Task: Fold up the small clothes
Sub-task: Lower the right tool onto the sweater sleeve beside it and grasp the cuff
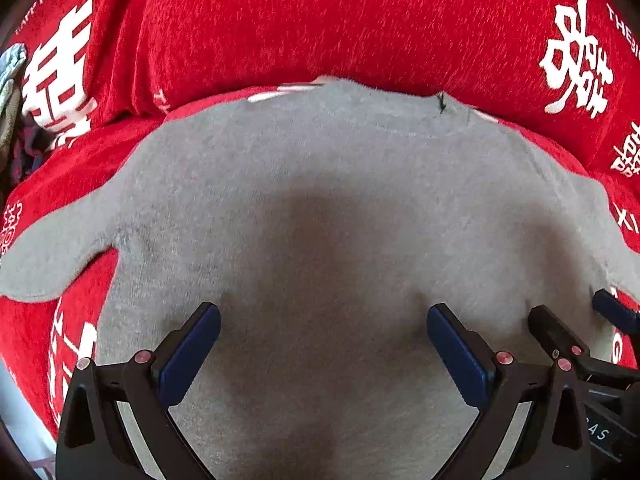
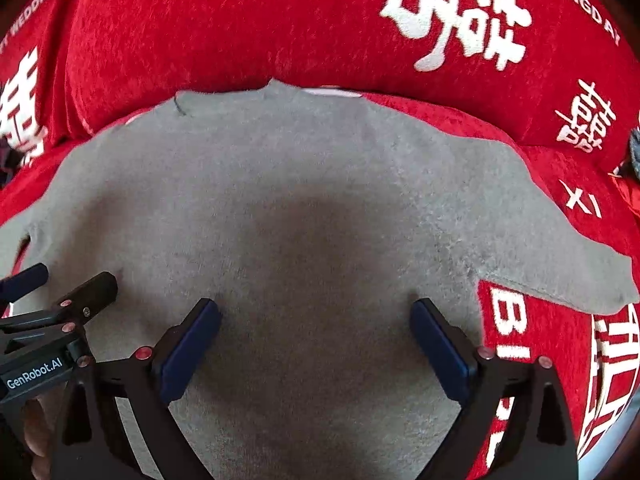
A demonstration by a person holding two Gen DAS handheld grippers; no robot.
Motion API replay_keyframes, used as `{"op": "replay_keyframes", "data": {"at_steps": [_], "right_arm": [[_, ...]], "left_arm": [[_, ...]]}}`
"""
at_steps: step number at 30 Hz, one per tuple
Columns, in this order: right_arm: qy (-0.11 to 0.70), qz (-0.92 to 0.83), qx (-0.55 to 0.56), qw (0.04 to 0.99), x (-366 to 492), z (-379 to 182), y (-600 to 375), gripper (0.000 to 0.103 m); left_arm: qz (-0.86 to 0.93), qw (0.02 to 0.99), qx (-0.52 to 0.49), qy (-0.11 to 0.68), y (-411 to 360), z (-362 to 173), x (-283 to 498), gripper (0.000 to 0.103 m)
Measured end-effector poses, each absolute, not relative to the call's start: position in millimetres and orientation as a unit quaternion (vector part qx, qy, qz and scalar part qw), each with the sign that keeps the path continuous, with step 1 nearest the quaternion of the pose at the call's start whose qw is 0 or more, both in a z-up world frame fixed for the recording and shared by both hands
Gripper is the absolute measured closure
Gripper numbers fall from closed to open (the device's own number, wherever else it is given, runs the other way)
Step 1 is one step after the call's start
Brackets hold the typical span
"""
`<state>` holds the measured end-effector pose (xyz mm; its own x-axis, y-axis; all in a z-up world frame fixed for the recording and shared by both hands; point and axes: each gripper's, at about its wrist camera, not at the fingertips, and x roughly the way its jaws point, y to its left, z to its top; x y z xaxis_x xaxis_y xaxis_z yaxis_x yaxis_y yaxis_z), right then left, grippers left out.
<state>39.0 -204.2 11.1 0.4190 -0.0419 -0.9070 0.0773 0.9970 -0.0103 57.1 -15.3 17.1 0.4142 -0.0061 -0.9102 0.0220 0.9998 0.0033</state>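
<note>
A small grey knit short-sleeved top [image 1: 332,208] lies spread flat on a red plush cover printed with white characters and lettering [image 1: 280,20], its neckline at the far edge and its two sleeves reaching out to the left and right. The left gripper [image 1: 323,322] hangs over the near part of the top, blue-padded fingers [image 1: 192,352] spread wide with only grey fabric showing between them, nothing pinched. The right gripper [image 2: 315,318] hangs just beside it on the right, over the same near stretch, its jaws also spread wide and empty. Each gripper's black fingers show at the edge of the other's view.
</note>
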Motion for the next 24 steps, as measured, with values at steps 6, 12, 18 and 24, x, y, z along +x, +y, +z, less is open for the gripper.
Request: {"op": "replay_keyframes", "data": {"at_steps": [6, 12, 18, 24], "right_arm": [[0.521, -0.056, 0.019, 0.851, 42.8, 17.0, -218.4, 0.005], [0.513, -0.069, 0.023, 0.856, 47.8, 21.4, -241.5, 0.005], [0.507, -0.086, 0.039, 0.857, 43.4, 23.2, -275.0, 0.005], [0.502, -0.103, 0.053, 0.857, 38.1, 23.3, -308.5, 0.005]], "left_arm": [[-0.009, 0.849, 0.023, 0.527, -35.1, 26.7, 65.2, 0.000], [-0.017, 0.856, 0.026, 0.515, -61.1, 30.9, 70.8, 0.000], [-0.029, 0.856, 0.041, 0.515, -95.6, 32.5, 74.7, 0.000], [-0.042, 0.856, 0.062, 0.511, -129.2, 34.2, 72.9, 0.000]]}}
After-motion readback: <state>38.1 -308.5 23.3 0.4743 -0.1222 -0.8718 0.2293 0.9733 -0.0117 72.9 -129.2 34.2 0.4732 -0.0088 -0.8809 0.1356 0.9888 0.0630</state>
